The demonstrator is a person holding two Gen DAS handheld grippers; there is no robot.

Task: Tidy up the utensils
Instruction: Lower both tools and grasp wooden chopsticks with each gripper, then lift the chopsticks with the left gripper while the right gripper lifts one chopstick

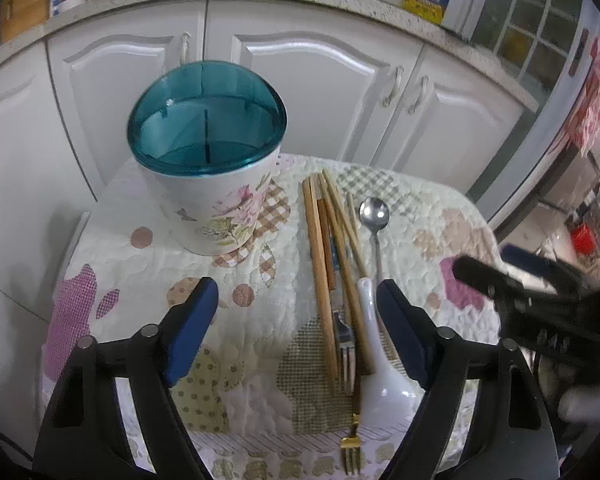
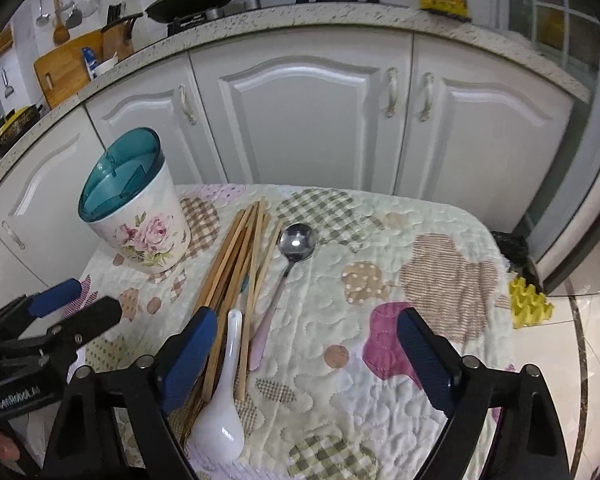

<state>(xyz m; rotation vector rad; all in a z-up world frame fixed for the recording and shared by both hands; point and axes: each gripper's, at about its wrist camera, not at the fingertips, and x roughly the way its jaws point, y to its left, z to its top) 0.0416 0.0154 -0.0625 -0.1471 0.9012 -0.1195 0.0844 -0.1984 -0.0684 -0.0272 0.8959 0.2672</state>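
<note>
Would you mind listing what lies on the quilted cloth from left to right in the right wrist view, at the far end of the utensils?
Floral utensil holder with teal lid → bundle of wooden chopsticks → metal spoon.

- The left gripper is showing black angular arms, blue textured pads and round silver screw heads.
- The right gripper is wearing the same black frame and blue pads.
- White lettering is running along the left gripper's black body in the right wrist view.
</note>
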